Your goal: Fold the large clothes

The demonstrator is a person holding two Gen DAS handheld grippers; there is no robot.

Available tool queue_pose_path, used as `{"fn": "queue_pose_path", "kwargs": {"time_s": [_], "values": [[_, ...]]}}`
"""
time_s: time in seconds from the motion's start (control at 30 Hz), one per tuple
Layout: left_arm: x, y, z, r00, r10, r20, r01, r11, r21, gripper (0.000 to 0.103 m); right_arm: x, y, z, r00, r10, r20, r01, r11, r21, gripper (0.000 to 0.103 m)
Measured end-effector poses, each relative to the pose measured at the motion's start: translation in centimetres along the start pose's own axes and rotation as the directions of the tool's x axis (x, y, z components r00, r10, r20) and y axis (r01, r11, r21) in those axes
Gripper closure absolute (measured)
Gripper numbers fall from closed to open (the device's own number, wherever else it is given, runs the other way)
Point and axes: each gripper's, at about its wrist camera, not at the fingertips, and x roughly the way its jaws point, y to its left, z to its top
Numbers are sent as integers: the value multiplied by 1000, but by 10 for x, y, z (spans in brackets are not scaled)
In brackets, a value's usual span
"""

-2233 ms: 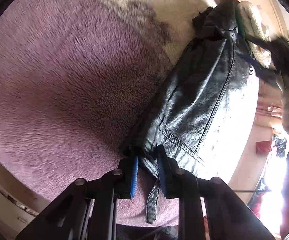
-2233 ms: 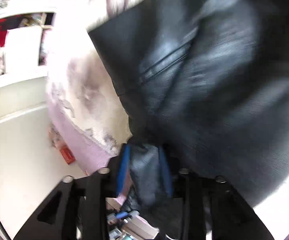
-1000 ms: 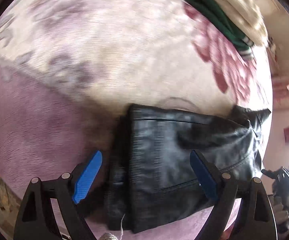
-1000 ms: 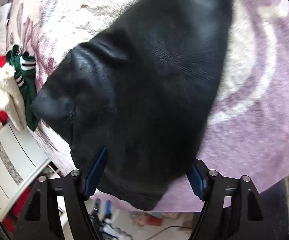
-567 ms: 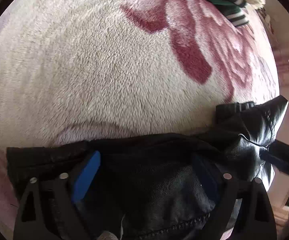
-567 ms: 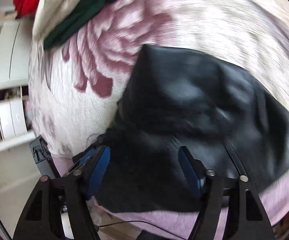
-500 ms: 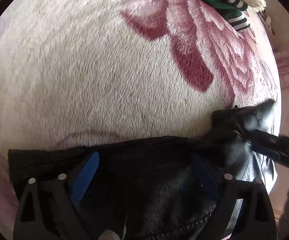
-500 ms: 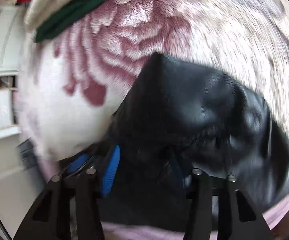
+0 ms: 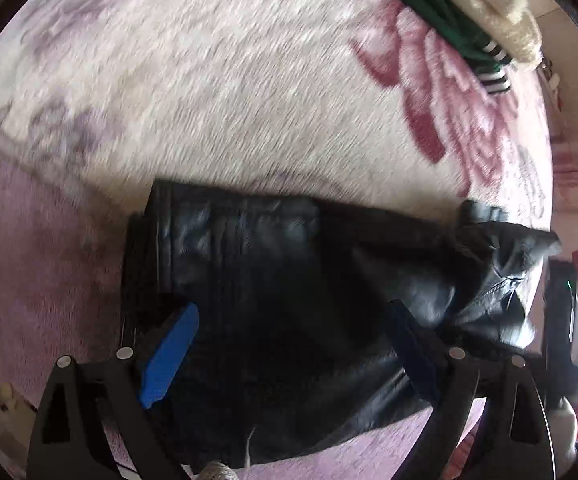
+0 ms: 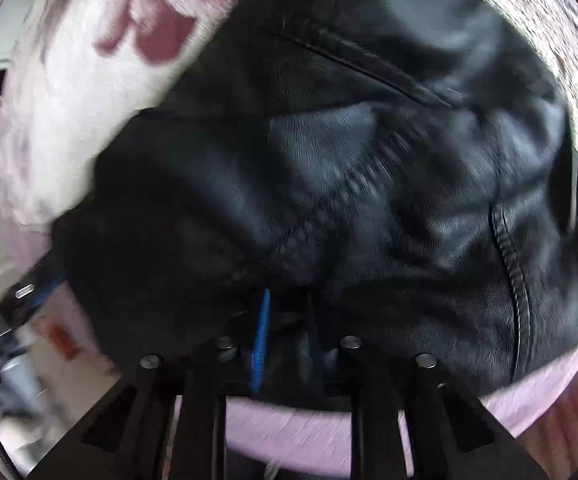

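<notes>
Across the lower half of the left wrist view lies the jacket, a black leather garment already doubled into a compact, roughly rectangular bundle on the blanket, which is fleecy, cream and lilac with a dark pink flower print. The left gripper hovers over the bundle with its jaws spread wide, one blue pad at lower left and the other at lower right, holding nothing. At the right edge of that view a collar or sleeve end sticks up, crumpled and not tucked in. Green and cream clothes lie at upper right, well apart from the jacket. In the right wrist view the jacket fills most of the frame, and the right gripper at lower centre has its jaws drawn close together on a pinch of leather at the near edge. Judged from this, the main folds are made; what appears left is to fold or tuck the loose end, flatten the bundle and let go.
</notes>
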Motion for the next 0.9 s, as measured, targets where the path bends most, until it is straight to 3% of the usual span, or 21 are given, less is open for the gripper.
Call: {"fn": "queue_pose_path", "kwargs": {"time_s": [0.07, 0.17, 0.27, 0.3, 0.37, 0.4, 0.43, 0.5, 0.57, 0.63, 0.67, 0.7, 0.73, 0.77, 0.9], "values": [[6, 2, -6, 1000, 20, -17, -19, 1000, 9, 10, 4, -10, 5, 999, 39, 0, -39, 993, 111, 91], [-3, -4, -14, 1000, 24, -14, -24, 999, 31, 10, -10, -16, 0, 997, 78, 2, -78, 991, 105, 91], [-19, -25, -21, 1000, -24, -15, 25, 996, 82, 10, -47, -56, -33, 960, 276, 57, -282, 940, 193, 85], [-23, -35, -23, 1000, -26, -9, 27, 994, 110, 10, -57, -72, -45, 946, 316, 73, -325, 918, 227, 80], [-28, -62, -29, 999, -44, -1, 43, 983, 178, 10, -84, -115, -80, 898, 401, 178, -438, 843, 313, 34], [-26, -73, -29, 998, -58, -5, 58, 980, 193, 10, -92, -132, -95, 883, 417, 214, -467, 817, 338, 24], [-19, -86, -29, 997, -74, -18, 76, 976, 205, 9, -96, -154, -107, 870, 426, 249, -492, 788, 370, 17], [0, -109, -30, 995, -91, -51, 100, 972, 213, 9, -93, -196, -124, 855, 425, 296, -516, 750, 413, 17], [28, -131, -26, 997, -51, -65, 65, 971, 231, 9, -72, -230, -131, 846, 414, 336, -531, 715, 455, 17], [53, -140, -18, 998, 17, -57, -3, 972, 237, 9, -41, -264, -116, 800, 459, 387, -599, 640, 481, 17], [65, -142, -13, 997, 38, -60, -24, 973, 228, 9, -25, -278, -110, 759, 496, 422, -651, 593, 474, 17], [74, -141, -10, 996, 51, -68, -35, 977, 212, 7, -8, -276, -107, 719, 529, 451, -695, 562, 449, 17], [80, -140, -8, 997, 40, -72, -25, 980, 196, 0, 5, -275, -97, 665, 567, 486, -747, 522, 413, 16], [84, -143, -6, 996, 52, -69, -38, 981, 191, 0, 14, -269, -87, 628, 588, 509, -778, 499, 383, 15], [90, -153, -6, 993, 99, -65, -85, 978, 189, 0, 18, -260, -65, 558, 621, 550, -824, 489, 285, 15]]}}
